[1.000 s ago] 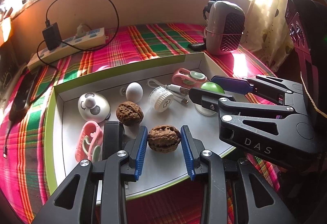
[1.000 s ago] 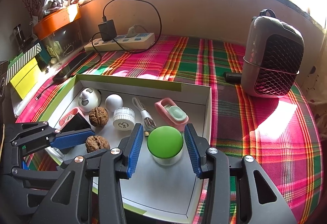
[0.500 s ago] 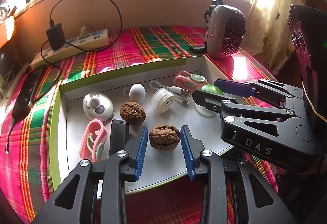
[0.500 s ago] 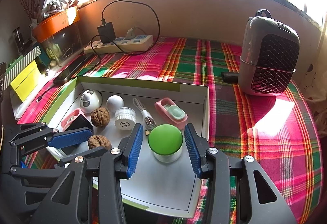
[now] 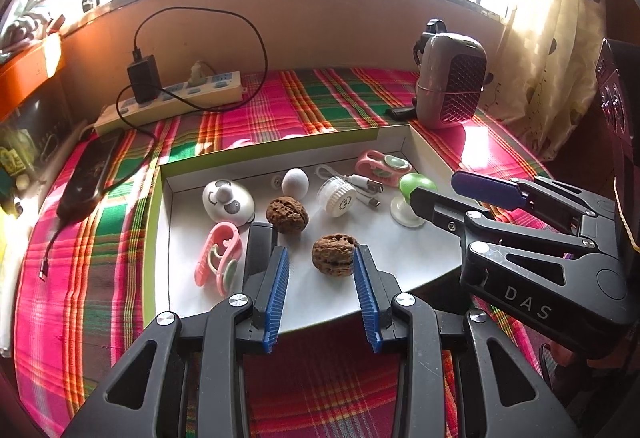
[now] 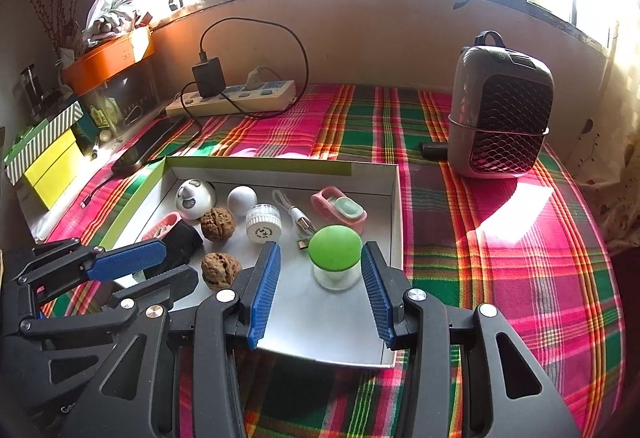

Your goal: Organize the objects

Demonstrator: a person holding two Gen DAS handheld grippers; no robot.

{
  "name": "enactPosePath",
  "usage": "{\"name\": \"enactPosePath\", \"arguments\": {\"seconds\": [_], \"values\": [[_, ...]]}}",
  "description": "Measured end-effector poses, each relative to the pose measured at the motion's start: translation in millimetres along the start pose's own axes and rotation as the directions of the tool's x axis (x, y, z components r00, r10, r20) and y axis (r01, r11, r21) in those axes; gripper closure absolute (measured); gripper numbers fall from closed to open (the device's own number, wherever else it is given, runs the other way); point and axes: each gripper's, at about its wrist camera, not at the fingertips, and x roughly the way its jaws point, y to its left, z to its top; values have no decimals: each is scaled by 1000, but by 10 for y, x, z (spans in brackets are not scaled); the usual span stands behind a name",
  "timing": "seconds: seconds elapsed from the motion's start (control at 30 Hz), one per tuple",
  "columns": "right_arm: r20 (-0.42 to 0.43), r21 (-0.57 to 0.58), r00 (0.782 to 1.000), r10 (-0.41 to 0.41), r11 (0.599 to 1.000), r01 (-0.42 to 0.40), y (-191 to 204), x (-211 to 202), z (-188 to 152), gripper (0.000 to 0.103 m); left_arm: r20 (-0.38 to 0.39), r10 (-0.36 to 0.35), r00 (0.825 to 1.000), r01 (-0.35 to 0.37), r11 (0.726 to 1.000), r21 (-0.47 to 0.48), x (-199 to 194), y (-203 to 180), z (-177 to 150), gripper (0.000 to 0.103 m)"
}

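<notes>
We hold both grippers low over the near edge of a shallow white tray (image 5: 424, 154) with green-trimmed walls, set on a plaid cloth (image 6: 500, 258).

Left gripper (image 5: 320, 278): blue-padded jaws spread apart, a walnut (image 5: 333, 259) between them on the tray floor, its right side touching or just beside the right pad; the left pad stands clear of it.

Right gripper (image 6: 320, 280): jaws apart, flanking a green-capped clear jar (image 6: 335, 256) that stands upright near the tray's right wall, neither pad touching it.

Elsewhere in the tray: a second walnut (image 5: 287, 215), a white egg-shaped ball (image 5: 295, 181), a panda-faced white dome (image 5: 227, 200), a ribbed white round cap (image 5: 337, 196), a white USB cable (image 5: 362, 186), two pink clips (image 5: 219, 257).

Beyond the tray: a power strip (image 6: 236, 98), a grey portable fan (image 6: 500, 106).
</notes>
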Motion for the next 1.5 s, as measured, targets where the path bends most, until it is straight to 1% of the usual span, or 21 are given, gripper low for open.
{"name": "enactPosePath", "arguments": {"seconds": [0.13,0.23,0.4,0.5,0.57,0.63,0.77,0.87,0.93,1.03,1.27,1.37,1.4,1.47,1.5], "values": [[3,-1,1000,-4,1000,4,58,-120,-51,60,17,31,999,-31,999,-16,-144,12,-54,72],[13,-3,1000,-14,1000,14,109,-236,-107,60,14,45,999,-45,999,-29,-233,14,-123,71],[-10,-2,999,-36,999,36,173,-349,-237,60,-3,56,998,-56,998,-39,-325,-9,-262,71],[-12,8,999,-35,999,35,191,-430,-324,60,9,76,997,-75,997,-36,-407,-22,-337,71],[-14,10,999,-39,999,39,214,-477,-381,60,0,73,997,-73,996,-43,-430,-10,-390,71],[-31,6,998,-47,999,48,241,-499,-452,60,-7,93,996,-93,995,-43,-449,-4,-449,71],[-58,3,996,-66,998,66,280,-533,-600,60,-36,105,994,-107,992,-61,-470,22,-595,71],[-72,1,994,-86,996,86,300,-556,-698,60,-56,144,988,-147,987,-66,-477,36,-712,71],[-82,4,993,-87,996,87,309,-570,-755,60,-69,145,987,-150,986,-77,-480,57,-785,71],[-99,-11,990,-104,995,104,353,-583,-846,60,-81,168,982,-175,981,-86,-491,71,-879,71],[-116,-20,985,-126,992,124,410,-622,-1010,60,-105,165,981,-176,979,-104,-511,60,-1044,71],[-127,-17,983,-136,991,135,403,-635,-1064,59,-96,174,980,-184,978,-102,-542,42,-1079,71],[-132,-18,981,-140,990,139,400,-637,-1081,59,-94,174,980,-184,977,-107,-554,42,-1093,71],[-138,-14,980,-143,990,143,391,-642,-1121,51,-87,187,979,-196,974,-116,-572,42,-1116,71],[-142,-12,979,-145,989,145,384,-641,-1138,50,-84,194,978,-202,973,-114,-581,26,-1129,71]]}}
